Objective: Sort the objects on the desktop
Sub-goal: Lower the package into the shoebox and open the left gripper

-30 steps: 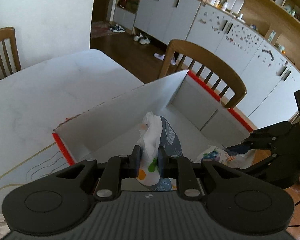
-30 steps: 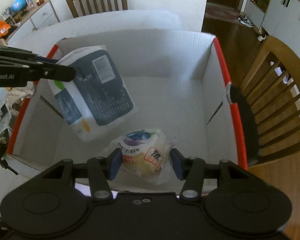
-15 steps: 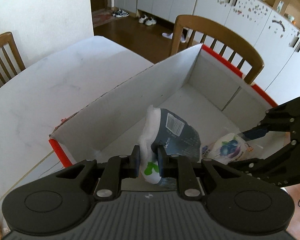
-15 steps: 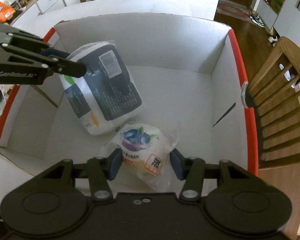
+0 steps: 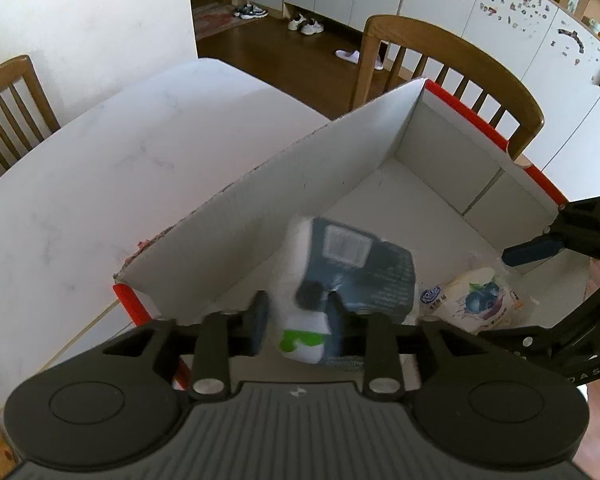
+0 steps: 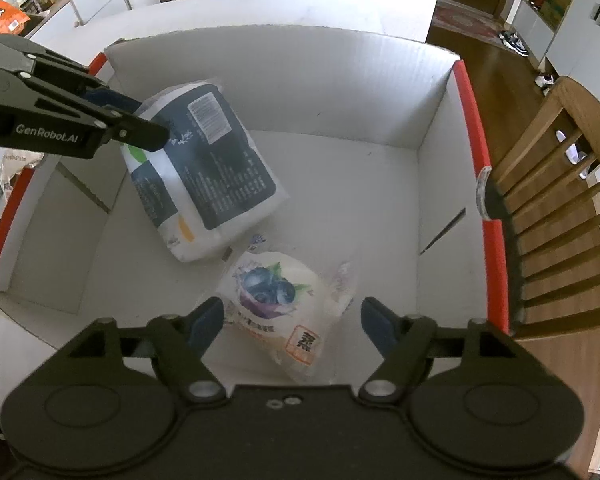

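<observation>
A white cardboard box (image 5: 300,168) with red rims stands on the table. Inside it, a dark-blue and white tissue pack (image 6: 204,168) leans on the floor, blurred in the left wrist view. My left gripper (image 5: 296,320) hangs over the pack's top end, its jaws opening with the pack between them and no longer pinched. Beside the pack lies a bagged paper roll with a blueberry print (image 6: 272,296). My right gripper (image 6: 292,316) straddles the roll, its jaws opening too, with a gap on both sides. The box wall (image 6: 280,80) rises behind both items.
A wooden chair (image 6: 560,200) stands tight against the box's right rim, and another chair (image 5: 8,112) stands at the table's far side. The white table top (image 5: 120,152) stretches left of the box. Clutter and an orange snack bag (image 6: 0,20) sit at the left.
Both pairs of jaws have spread apart. The tissue pack has slipped from the left pinch and sunk lower into the box. The roll now lies loose between the right fingers.
</observation>
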`<state>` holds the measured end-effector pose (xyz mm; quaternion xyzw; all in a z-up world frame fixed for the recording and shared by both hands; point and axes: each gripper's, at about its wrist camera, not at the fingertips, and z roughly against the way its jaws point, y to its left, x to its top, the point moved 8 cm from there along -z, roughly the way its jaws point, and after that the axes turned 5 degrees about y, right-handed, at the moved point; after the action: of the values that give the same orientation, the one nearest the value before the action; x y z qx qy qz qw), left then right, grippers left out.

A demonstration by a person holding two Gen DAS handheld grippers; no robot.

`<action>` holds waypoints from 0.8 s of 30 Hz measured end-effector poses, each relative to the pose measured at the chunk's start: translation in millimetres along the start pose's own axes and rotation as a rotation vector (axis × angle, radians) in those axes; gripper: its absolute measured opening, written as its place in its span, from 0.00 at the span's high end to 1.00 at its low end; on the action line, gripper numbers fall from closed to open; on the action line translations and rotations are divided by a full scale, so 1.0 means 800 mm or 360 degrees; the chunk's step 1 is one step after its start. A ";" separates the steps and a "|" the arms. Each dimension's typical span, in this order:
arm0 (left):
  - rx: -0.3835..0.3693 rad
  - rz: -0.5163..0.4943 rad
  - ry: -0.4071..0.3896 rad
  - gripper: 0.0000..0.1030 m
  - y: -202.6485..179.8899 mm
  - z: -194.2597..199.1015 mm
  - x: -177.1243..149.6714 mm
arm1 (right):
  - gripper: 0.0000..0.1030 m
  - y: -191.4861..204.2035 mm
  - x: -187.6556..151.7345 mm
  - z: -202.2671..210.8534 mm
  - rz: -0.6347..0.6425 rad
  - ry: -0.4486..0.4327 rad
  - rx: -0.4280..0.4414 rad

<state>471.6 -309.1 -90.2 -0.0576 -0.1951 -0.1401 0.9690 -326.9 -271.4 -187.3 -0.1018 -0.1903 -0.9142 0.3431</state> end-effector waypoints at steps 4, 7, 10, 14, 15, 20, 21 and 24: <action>-0.0045 0.0028 -0.0049 0.23 0.002 0.013 0.003 | 0.26 -0.002 0.002 0.005 -0.0013 -0.0017 -0.0002; -0.0061 0.0044 -0.0095 0.23 0.003 0.025 0.003 | 0.24 -0.002 0.001 0.010 -0.0013 -0.0037 0.0005; -0.0062 0.0042 -0.0143 0.23 0.003 0.038 0.003 | 0.21 0.005 -0.002 0.020 0.0000 -0.0062 0.0011; -0.0060 0.0046 -0.0189 0.23 0.004 0.053 -0.001 | 0.21 0.012 -0.005 0.030 -0.0007 -0.0088 0.0004; -0.0060 0.0049 -0.0201 0.23 0.004 0.058 -0.002 | 0.21 0.013 -0.006 0.031 -0.0004 -0.0092 0.0005; -0.0054 0.0052 -0.0249 0.23 -0.002 0.076 -0.008 | 0.21 0.028 -0.012 0.049 0.0004 -0.0110 0.0006; -0.0053 0.0049 -0.0257 0.23 -0.003 0.079 -0.010 | 0.21 0.030 -0.012 0.051 0.0007 -0.0113 0.0009; -0.0045 0.0038 -0.0287 0.23 -0.007 0.092 -0.016 | 0.21 0.034 -0.012 0.057 -0.0006 -0.0139 0.0010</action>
<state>431.9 -298.9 -27.4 -0.0858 -0.2789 -0.1255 0.9482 -299.4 -265.5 -141.3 -0.1402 -0.2081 -0.9090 0.3329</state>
